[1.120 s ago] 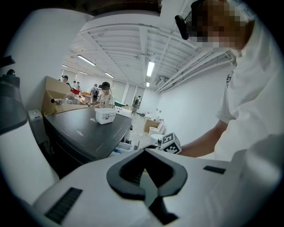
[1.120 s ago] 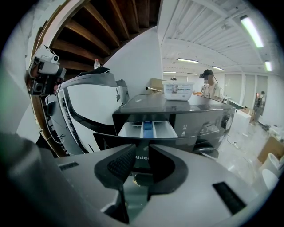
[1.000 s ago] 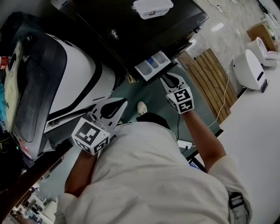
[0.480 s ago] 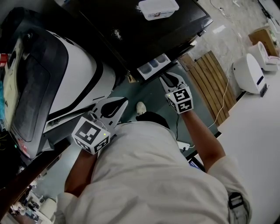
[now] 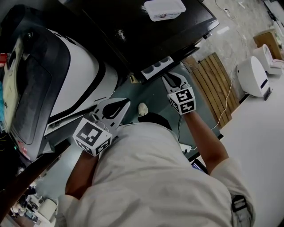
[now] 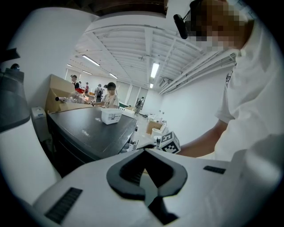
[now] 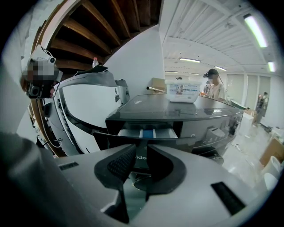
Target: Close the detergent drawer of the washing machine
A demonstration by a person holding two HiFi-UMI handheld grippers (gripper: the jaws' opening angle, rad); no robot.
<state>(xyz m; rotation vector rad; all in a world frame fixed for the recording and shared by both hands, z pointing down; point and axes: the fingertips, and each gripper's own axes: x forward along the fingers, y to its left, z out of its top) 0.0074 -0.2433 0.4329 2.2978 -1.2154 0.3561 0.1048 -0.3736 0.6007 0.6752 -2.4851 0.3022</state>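
The detergent drawer (image 5: 156, 67) (image 7: 148, 132) sits at the front top edge of the washing machine (image 5: 133, 31) (image 7: 177, 108), near the left end of the front in the right gripper view. It is not fully in: a short part sticks out. In that part I see pale compartments, and 1 of them is blue. The front of the drawer is a dark curved strip.

The right hand-held gripper (image 5: 167, 80) (image 7: 142, 153) has its tips just at this dark front. Its jaws stand only a narrow gap apart and clamp nothing. The left hand-held gripper (image 5: 125, 103) (image 6: 144, 151) hangs lower, well apart from the drawer, with its jaws together and empty.

The washing machine has a flat, dark, shiny top, and 1 white box (image 5: 165, 9) (image 7: 183, 94) stands on it. Beside the machine stands a big white appliance (image 5: 75, 75) with a dark panel. The floor (image 5: 151, 95) below the drawer is grey-green, and a panel of wooden slats (image 5: 217, 84) lies near it. The room is large and bright, with a white ceiling and long strip lights (image 7: 255, 29).
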